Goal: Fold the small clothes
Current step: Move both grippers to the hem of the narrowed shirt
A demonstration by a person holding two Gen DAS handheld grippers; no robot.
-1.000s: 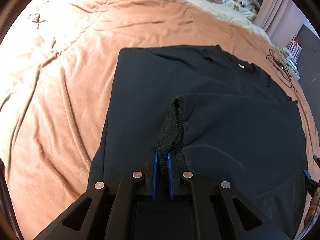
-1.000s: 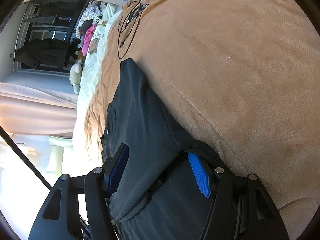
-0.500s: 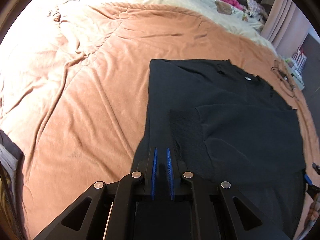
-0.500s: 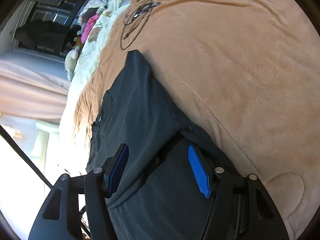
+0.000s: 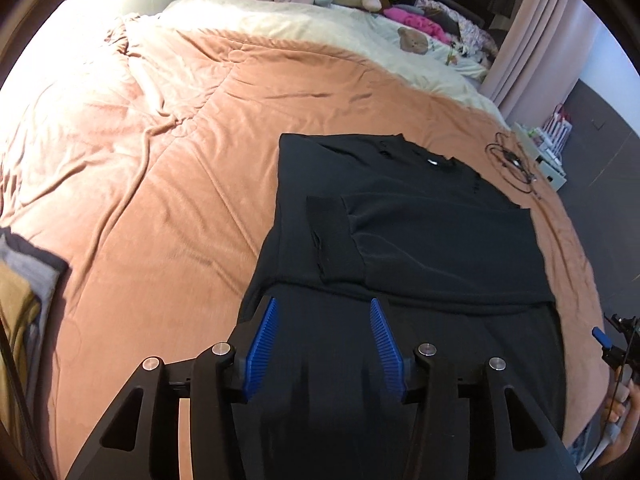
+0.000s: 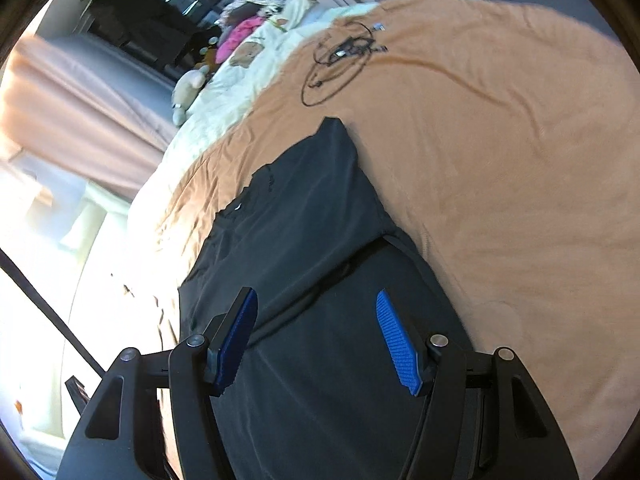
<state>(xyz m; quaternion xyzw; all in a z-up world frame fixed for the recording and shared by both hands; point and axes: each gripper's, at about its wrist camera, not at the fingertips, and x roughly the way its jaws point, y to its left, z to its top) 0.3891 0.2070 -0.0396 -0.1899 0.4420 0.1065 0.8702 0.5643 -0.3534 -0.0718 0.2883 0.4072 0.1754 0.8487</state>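
A black long-sleeved top (image 5: 420, 248) lies flat on the orange-brown bedspread (image 5: 160, 168), neck at the far end. One sleeve is folded across its middle, with the ribbed cuff (image 5: 332, 236) lying flat. My left gripper (image 5: 324, 312) is open and empty, hovering over the top's lower part, just short of the cuff. My right gripper (image 6: 316, 312) is open and empty above the same top (image 6: 304, 216), near its right edge. The right gripper also shows at the far right of the left wrist view (image 5: 604, 340).
A coiled black cable (image 5: 516, 164) lies on the bedspread beyond the top's right shoulder; it also shows in the right wrist view (image 6: 340, 60). Stuffed toys and pink clothes (image 5: 408, 24) sit at the far end of the bed. Grey and tan clothes (image 5: 24, 280) lie at the left edge.
My left gripper let go of the sleeve cuff, opened wide and pulled back and up. The cuff now lies flat on the top. My right gripper stayed open and lifted slightly.
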